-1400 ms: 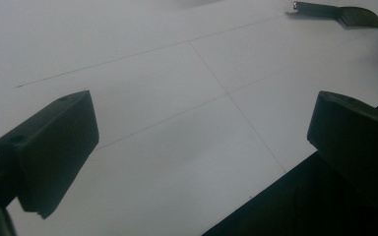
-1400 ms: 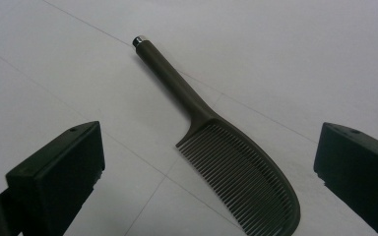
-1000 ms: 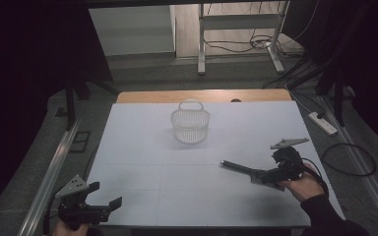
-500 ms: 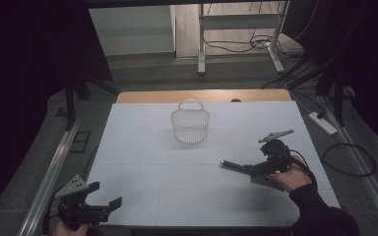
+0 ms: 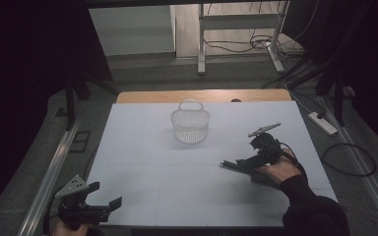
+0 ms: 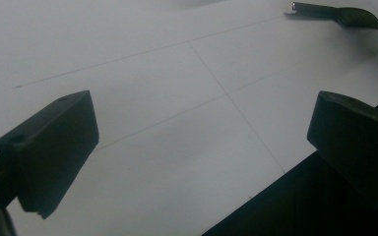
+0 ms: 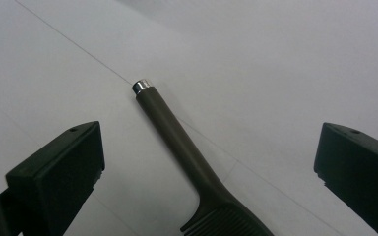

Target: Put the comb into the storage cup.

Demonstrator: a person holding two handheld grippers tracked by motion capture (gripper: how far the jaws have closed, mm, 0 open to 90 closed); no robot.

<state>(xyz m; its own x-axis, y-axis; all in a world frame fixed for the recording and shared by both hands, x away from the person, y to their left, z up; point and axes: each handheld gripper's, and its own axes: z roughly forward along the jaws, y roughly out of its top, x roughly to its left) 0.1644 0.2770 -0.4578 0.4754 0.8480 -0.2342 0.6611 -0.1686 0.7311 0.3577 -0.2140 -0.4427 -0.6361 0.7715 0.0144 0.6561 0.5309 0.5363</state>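
Observation:
A dark utensil [image 5: 232,164] with a slim handle and a metal tip lies flat on the white table [image 5: 142,147], right of centre. My right gripper [image 5: 248,163] hangs over its wider ribbed end, open. In the right gripper view the handle [image 7: 174,132] runs up between the two spread jaws of the right gripper [image 7: 211,152], and neither jaw touches it. My left gripper [image 5: 106,195] stands open at the table's front left corner with nothing in it. In the left gripper view the utensil [image 6: 342,15] lies far off, beyond the wide gap of the left gripper [image 6: 202,132].
A white mesh basket [image 5: 190,125] with a bail handle stands upright at the back centre of the table. A wooden strip [image 5: 202,96] borders the far edge. Off the table, a power strip [image 5: 323,123] and cables lie on the floor at right.
My right gripper has moved left and a little away from the person, coming over the utensil's wide end. The utensil, the basket and my left gripper have stayed put.

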